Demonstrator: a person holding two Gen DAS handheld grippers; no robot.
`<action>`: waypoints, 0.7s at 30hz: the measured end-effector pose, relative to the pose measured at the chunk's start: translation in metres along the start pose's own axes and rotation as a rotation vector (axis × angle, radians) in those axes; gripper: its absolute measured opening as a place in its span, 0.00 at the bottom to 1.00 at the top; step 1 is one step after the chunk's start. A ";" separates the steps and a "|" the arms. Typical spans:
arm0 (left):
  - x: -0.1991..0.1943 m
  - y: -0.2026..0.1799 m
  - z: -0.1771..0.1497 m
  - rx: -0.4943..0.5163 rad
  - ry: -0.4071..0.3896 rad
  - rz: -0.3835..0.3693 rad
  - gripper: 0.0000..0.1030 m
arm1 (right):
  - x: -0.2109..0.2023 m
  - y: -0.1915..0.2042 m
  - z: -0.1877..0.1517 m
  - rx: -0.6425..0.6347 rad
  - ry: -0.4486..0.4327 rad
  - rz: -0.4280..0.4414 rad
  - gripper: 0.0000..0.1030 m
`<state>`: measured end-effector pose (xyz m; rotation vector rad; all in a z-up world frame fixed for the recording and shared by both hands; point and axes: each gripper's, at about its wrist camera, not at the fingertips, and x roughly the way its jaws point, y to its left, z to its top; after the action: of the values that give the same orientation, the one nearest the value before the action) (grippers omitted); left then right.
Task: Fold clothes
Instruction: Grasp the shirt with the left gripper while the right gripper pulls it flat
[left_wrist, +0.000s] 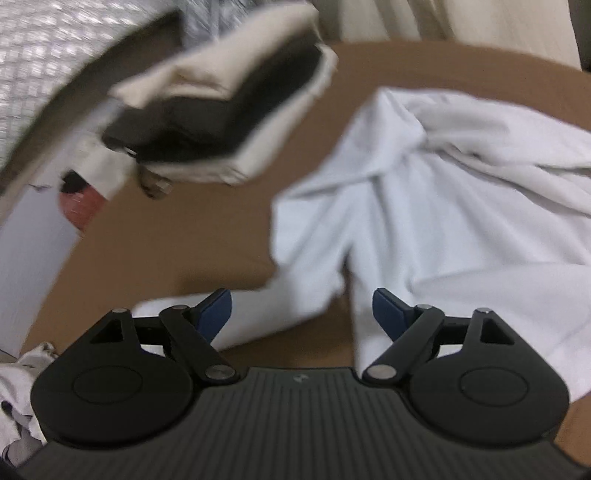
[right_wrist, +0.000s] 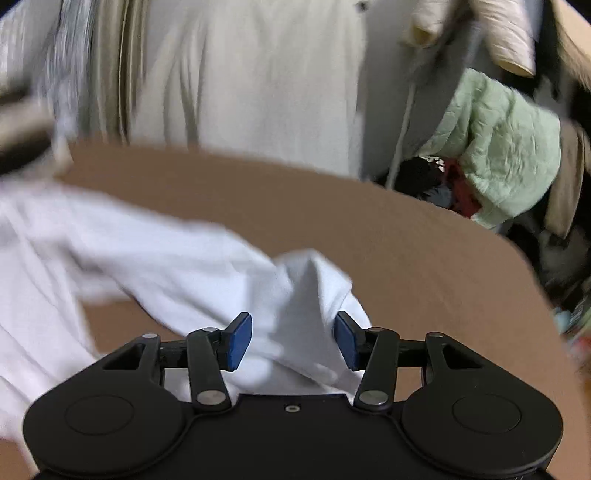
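One garment waits unfolded; a finished stack sits apart.

One white garment (left_wrist: 424, 206) lies crumpled and loosely spread on the brown worktop (left_wrist: 177, 251), so its folding looks barely begun. At about 11 o'clock in the left wrist view a folded stack (left_wrist: 221, 110) of cream and dark cloth suggests earlier pieces are done. The left gripper (left_wrist: 302, 314) hovers with fingers wide over the garment's near edge, holding nothing. The right gripper (right_wrist: 293, 341) has fingers spread around a raised fold of the white cloth, not yet closed on it. Smoothing and every fold seem left.
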<state>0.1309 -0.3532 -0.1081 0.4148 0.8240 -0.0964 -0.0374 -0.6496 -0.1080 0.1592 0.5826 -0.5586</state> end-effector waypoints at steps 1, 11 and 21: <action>0.002 0.002 -0.004 -0.001 -0.002 -0.023 0.87 | -0.015 -0.003 0.005 0.069 -0.027 0.067 0.55; 0.047 -0.040 -0.026 0.091 0.145 -0.354 0.38 | -0.048 -0.012 -0.030 0.420 0.155 0.471 0.67; -0.071 0.049 -0.024 0.110 -0.234 -0.122 0.08 | -0.023 -0.017 -0.061 0.473 0.241 0.362 0.67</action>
<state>0.0783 -0.3043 -0.0552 0.4469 0.6139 -0.2988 -0.0919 -0.6348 -0.1454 0.7729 0.6293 -0.3161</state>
